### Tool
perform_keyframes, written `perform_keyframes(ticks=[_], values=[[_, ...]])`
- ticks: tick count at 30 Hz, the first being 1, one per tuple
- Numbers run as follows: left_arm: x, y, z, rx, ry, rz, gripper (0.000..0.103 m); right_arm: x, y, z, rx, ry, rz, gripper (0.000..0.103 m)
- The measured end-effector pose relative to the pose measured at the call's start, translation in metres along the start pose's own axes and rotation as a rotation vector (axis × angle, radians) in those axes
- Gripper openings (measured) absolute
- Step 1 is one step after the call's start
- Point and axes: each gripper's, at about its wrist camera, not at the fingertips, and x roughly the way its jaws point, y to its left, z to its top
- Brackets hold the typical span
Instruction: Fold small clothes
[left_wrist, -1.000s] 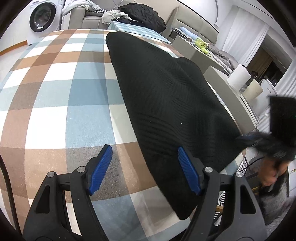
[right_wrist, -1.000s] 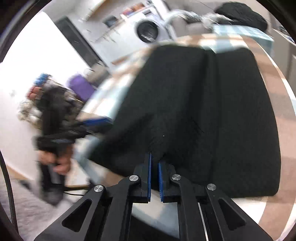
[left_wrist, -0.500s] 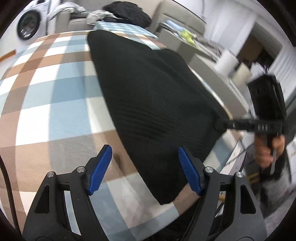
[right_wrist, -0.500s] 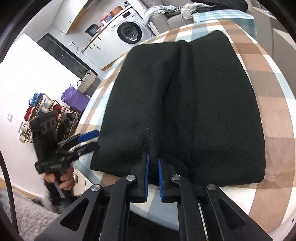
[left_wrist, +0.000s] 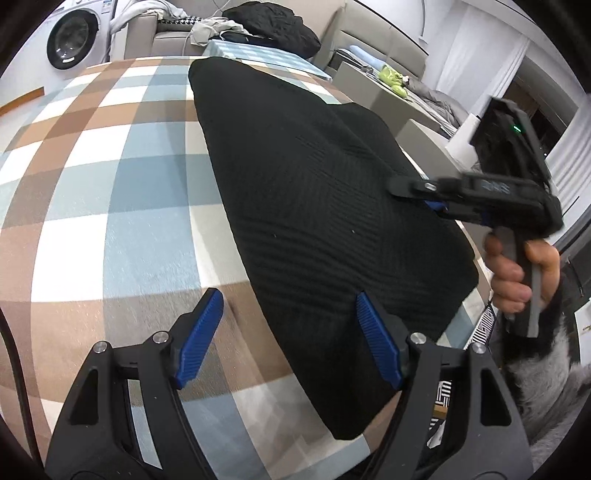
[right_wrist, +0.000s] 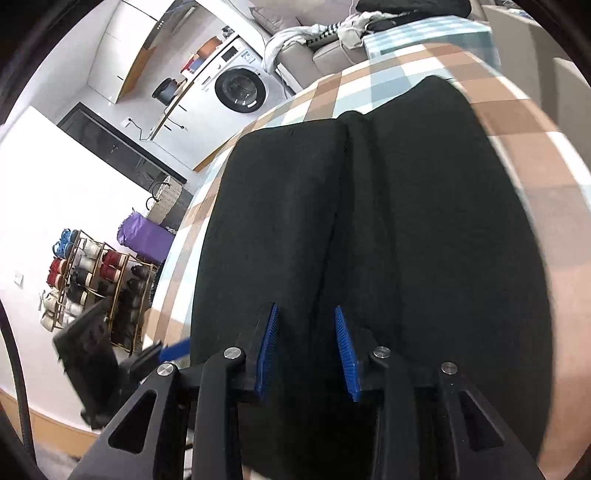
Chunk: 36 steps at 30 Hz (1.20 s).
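The black garment (left_wrist: 325, 206) lies flat on the checked tablecloth (left_wrist: 110, 206), folded lengthwise, with a seam line running down its middle in the right wrist view; its near end sits at the table edge closest to you.

Your right gripper (right_wrist: 306, 350) has changed most. Half a second ago its jaws were pinched on the near hem at the centre fold; now they stand apart, with the blue pads (right_wrist: 267, 350) on either side of the fold and nothing held between them. The cloth has been let go and rests on the table. Seen from the left wrist camera, the same tool reaches in over the garment's right edge, carried by your right hand (left_wrist: 517, 269).

Your left gripper (left_wrist: 291, 332) has its jaws spread wide and holds nothing, as it did a second ago. It hovers at the near left corner, one pad (left_wrist: 201, 332) over bare tablecloth, the other (left_wrist: 376, 343) over the garment.

The release suggests the lengthwise fold is finished. A crosswise fold probably follows, calling for fresh grips at the near hem.
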Motion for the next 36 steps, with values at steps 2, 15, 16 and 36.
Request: perform_keyframes(ticks=[2, 15, 16, 36], values=[[-0.002, 0.0, 0.003, 0.003, -0.009, 0.008, 0.072, 0.015, 0.002, 0.008, 0.009, 0.002, -0.031, 0.027], [0.004, 0.016, 0.032, -0.032, -0.037, 0.018, 0.072, 0.021, 0.01, 0.016, -0.04, -0.009, -0.148, 0.015], [0.006, 0.017, 0.036, -0.038, -0.043, 0.019, 0.072, 0.019, 0.01, 0.015, -0.03, -0.009, -0.12, 0.016], [0.05, 0.045, 0.086, -0.178, -0.102, 0.044, 0.015, -0.057, -0.028, -0.019, 0.031, -0.134, -0.2, 0.045]])
